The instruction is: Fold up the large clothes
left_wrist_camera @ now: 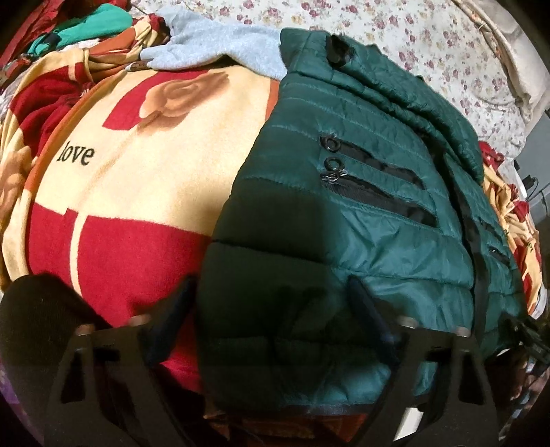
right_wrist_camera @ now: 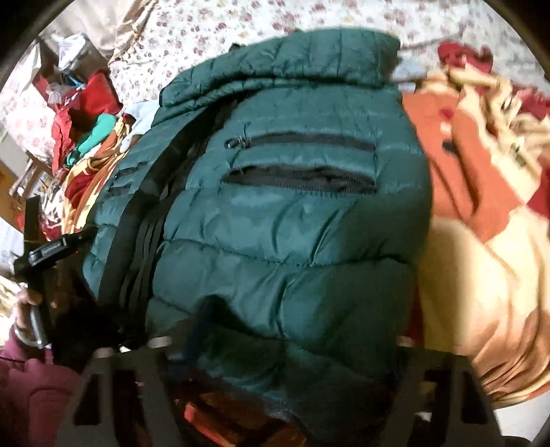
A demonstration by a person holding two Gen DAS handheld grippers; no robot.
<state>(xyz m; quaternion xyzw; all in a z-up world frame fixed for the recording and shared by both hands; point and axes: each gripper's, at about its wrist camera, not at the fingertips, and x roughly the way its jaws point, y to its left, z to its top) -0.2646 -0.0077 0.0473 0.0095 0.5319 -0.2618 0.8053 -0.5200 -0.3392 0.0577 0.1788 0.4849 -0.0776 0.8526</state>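
A dark green quilted jacket [left_wrist_camera: 361, 213] lies folded lengthwise on a red and cream blanket [left_wrist_camera: 144, 178], its black zip pockets facing up. My left gripper [left_wrist_camera: 271, 302] is clamped around the jacket's near hem, and puffy fabric fills the gap between its fingers. In the right wrist view the same jacket [right_wrist_camera: 292, 213] bulges between the fingers of my right gripper [right_wrist_camera: 302, 330], which pinches the other side of the near hem. The right finger of that gripper is mostly hidden by the fabric.
A pale blue fleece garment [left_wrist_camera: 220, 44] lies beyond the jacket. Red, teal and orange clothes [left_wrist_camera: 79, 31] are heaped at the far left. A floral bedsheet [left_wrist_camera: 429, 51] covers the back. A hand [right_wrist_camera: 27, 309] in a maroon sleeve [right_wrist_camera: 31, 385] holds the left tool.
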